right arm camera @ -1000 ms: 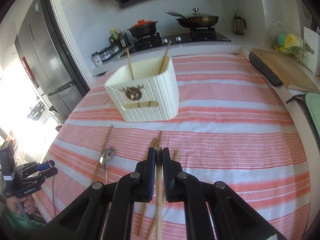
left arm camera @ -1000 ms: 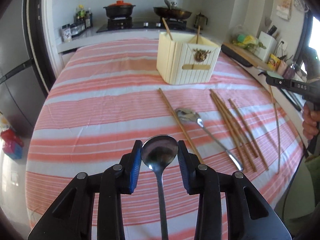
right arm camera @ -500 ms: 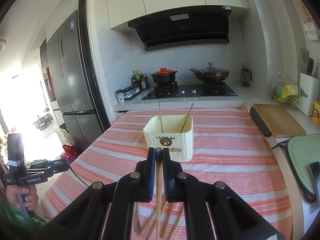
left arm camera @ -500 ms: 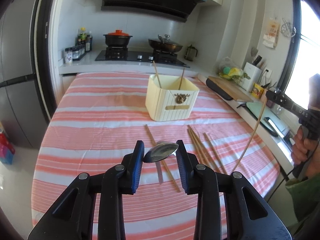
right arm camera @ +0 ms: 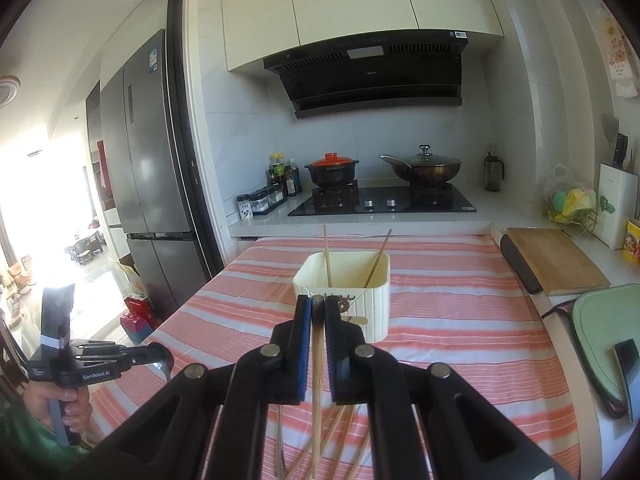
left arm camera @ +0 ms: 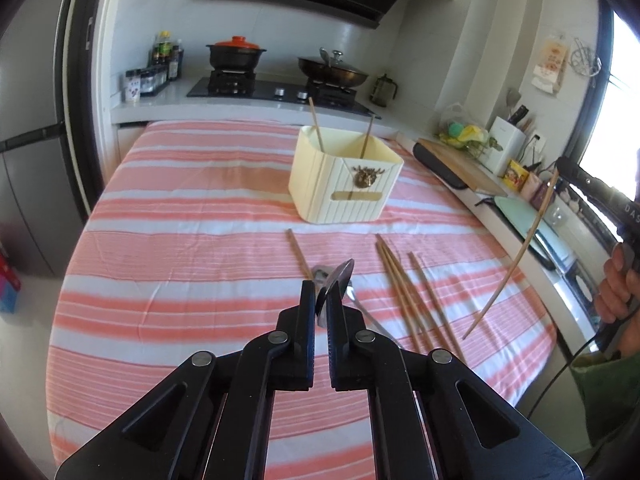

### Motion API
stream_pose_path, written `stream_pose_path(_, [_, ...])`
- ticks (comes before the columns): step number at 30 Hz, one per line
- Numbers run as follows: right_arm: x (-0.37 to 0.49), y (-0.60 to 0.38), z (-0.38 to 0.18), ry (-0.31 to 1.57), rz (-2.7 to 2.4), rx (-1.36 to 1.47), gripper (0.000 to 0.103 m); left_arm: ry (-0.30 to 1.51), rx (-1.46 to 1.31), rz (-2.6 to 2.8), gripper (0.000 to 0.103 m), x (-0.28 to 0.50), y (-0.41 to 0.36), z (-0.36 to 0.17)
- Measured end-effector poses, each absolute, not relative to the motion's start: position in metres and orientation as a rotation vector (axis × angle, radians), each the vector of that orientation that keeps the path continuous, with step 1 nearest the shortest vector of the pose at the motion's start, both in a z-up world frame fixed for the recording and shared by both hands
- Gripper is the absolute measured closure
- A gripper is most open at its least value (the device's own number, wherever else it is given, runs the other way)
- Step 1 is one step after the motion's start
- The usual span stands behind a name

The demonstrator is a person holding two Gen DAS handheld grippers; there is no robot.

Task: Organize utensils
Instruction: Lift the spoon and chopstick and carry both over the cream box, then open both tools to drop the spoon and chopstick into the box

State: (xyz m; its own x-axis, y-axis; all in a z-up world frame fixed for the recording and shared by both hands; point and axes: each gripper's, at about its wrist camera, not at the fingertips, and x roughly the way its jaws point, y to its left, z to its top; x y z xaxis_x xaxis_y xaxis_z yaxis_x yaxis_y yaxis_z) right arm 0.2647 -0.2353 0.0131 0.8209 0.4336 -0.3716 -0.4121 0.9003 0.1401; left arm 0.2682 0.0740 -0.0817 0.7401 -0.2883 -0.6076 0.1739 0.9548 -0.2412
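1. Left gripper (left arm camera: 321, 300): jaws have just been closing and now clench the bowl of a spoon (left arm camera: 335, 283). The bowl stands on edge between the pads and tilts up to the right; its handle is hidden.
2. Right gripper (right arm camera: 317, 307): clenched on one chopstick (right arm camera: 317, 364). The dark tip sits at the pad ends. The long axis runs along the fingers, and the free end trails back under the gripper. From the left wrist view the stick slants down-left, clear of the striped cloth (left arm camera: 180, 240).
3. Cream holder (right arm camera: 352, 284): upright mid-table ahead of both grippers, with two chopsticks leaning inside.
4. On the cloth lie a second spoon (left arm camera: 360, 308) and loose chopsticks (left arm camera: 404, 296), long axes pointing roughly toward the holder.
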Motion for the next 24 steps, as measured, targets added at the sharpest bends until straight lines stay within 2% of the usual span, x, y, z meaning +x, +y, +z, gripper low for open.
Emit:
stream_pose_path(8, [0.277, -0.236, 0.018, 0.404, 0.441, 0.043, 0.096, 0.598, -0.094, -0.214, 0.100, 0.268, 0.070, -0.044])
stream_pose_path(14, [0.314, -0.230, 0.029, 0.422, 0.456, 0.039, 0.096, 0.540, -0.054, -0.218, 0.101, 0.307, 0.071, 0.002])
stream_pose_path(24, [0.417, -0.220, 0.105, 0.264, 0.428, 0.111, 0.096, 0.312, -0.033, -0.139, 0.101, 0.404, 0.062, 0.095])
